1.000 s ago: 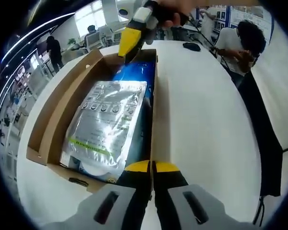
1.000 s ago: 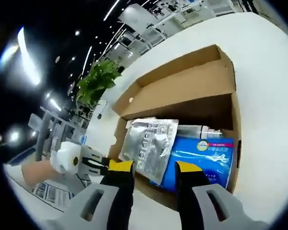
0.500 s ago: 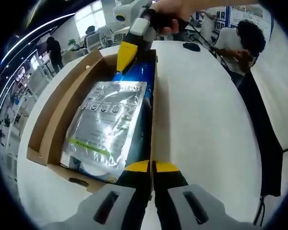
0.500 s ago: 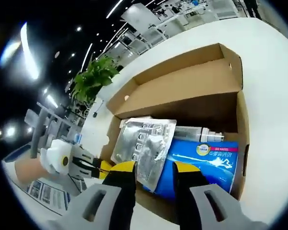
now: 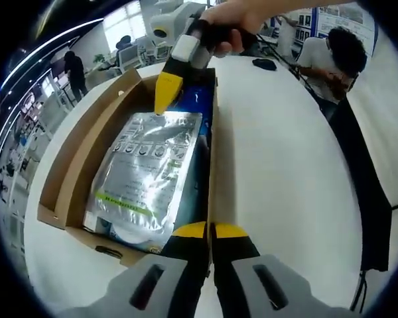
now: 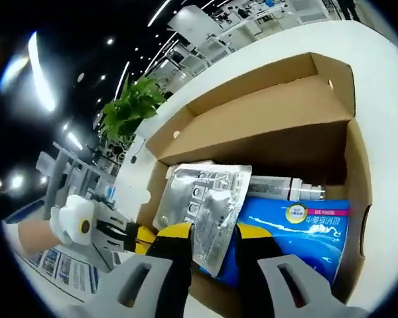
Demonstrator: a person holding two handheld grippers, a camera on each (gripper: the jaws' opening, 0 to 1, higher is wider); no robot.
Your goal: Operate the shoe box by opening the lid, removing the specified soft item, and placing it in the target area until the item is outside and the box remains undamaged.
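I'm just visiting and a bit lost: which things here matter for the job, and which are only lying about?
Part of the job:
- shoe box, lid open
- silver pouch inside it
- right gripper, jaws straddling the pouch's edge
- left gripper, jaws together at the box's near end

Just lying about:
- blue packet in the box
- potted plant
- black object on the table

White round table [image 5: 278, 165] carried everything; bare white top filled right half of left gripper view and upper right of right gripper view [image 6: 378, 73]. Open brown cardboard shoe box [image 5: 86, 152] lay directly on it, left of centre in left gripper view, lid flap folded out toward left; in right gripper view box [image 6: 265, 112] sat centre. Small dark object [image 5: 265, 64] rested on tabletop near far edge, top centre, too small to identify.
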